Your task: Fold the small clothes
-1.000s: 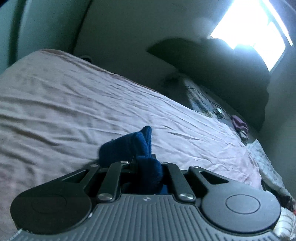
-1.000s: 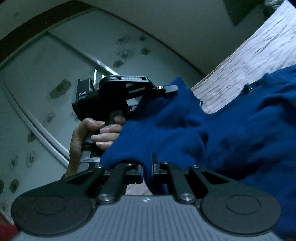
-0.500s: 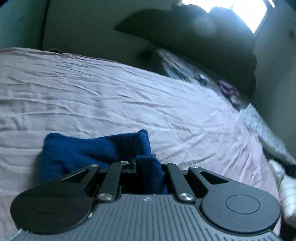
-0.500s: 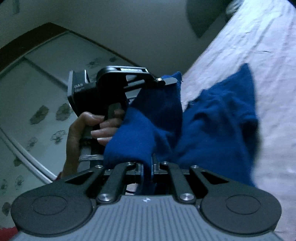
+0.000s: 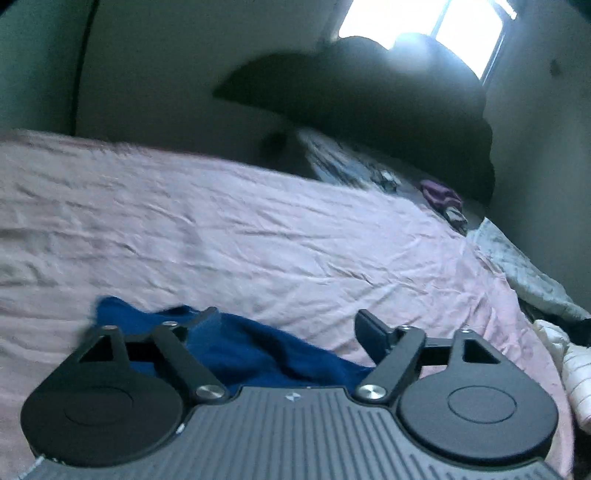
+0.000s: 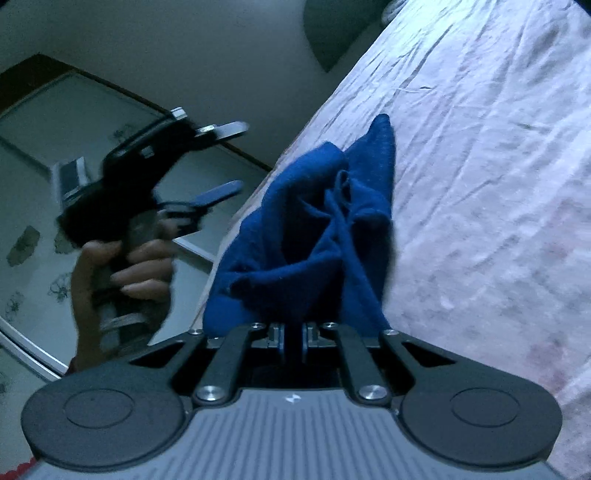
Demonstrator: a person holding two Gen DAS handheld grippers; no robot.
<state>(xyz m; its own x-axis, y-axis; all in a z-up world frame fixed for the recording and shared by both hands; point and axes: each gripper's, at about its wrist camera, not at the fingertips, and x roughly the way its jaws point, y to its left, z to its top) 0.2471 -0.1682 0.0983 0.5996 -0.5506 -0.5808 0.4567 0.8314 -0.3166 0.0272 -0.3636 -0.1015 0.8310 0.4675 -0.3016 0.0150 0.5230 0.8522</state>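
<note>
A small dark blue garment [image 6: 314,206] lies bunched on the pink bed sheet [image 6: 480,184], near the bed's edge. My right gripper [image 6: 293,332] is shut on its near end, with the cloth pinched between the pads. My left gripper [image 5: 286,321] has its jaws opening wide. The blue garment [image 5: 258,347] lies loose below and between them, and the pads do not press on it. In the right wrist view the left gripper [image 6: 232,158] hangs beside the bed in a person's hand [image 6: 125,273], fingers spread and apart from the cloth.
A dark heap [image 5: 369,122] sits at the far end of the bed under a bright window [image 5: 424,33]. A purple cloth [image 5: 439,192], a patterned blanket [image 5: 517,266] and a white striped cloth [image 5: 576,365] lie along the right side. Wardrobe doors [image 6: 37,184] stand beside the bed.
The left jaws have swung open and let go of the blue garment. The garment has come down from hanging between both grippers onto the sheet. The right gripper keeps its hold.
</note>
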